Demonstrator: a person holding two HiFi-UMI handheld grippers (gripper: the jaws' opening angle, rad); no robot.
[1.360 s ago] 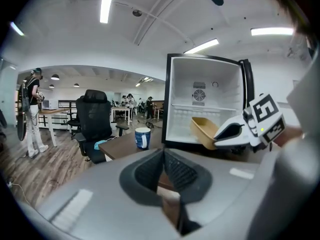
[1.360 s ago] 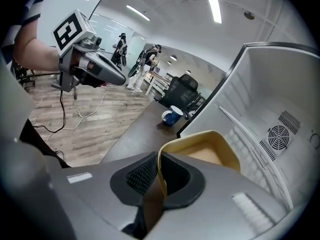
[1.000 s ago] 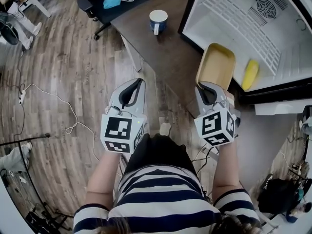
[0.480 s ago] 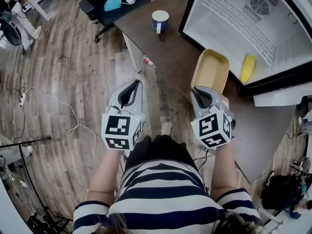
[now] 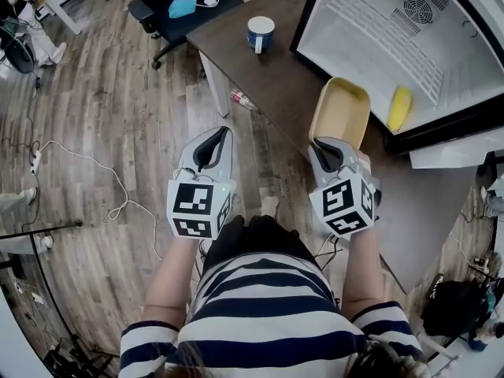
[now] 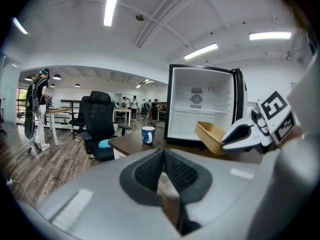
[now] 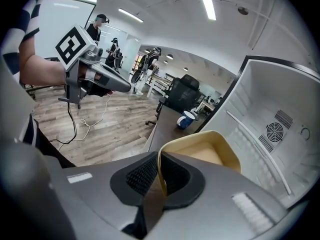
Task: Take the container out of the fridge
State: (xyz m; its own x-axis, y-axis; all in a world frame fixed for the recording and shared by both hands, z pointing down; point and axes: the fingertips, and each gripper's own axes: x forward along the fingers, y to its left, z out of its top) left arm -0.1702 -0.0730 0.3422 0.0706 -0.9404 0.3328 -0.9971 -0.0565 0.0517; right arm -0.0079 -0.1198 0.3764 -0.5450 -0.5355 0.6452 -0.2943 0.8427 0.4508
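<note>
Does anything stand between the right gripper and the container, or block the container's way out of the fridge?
Nothing visible does. The right gripper is shut on the rim of the container, which hangs outside the fridge, over the table. The mug stands far off; the yellow item lies inside, to the side.

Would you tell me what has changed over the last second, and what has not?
The right tool, shut on the rim of the tan container, has drawn it slightly back from the fridge, towards the person. Nothing was let go. The left tool stays shut and empty; the mug on the table and the yellow item in the fridge have not moved.
</note>
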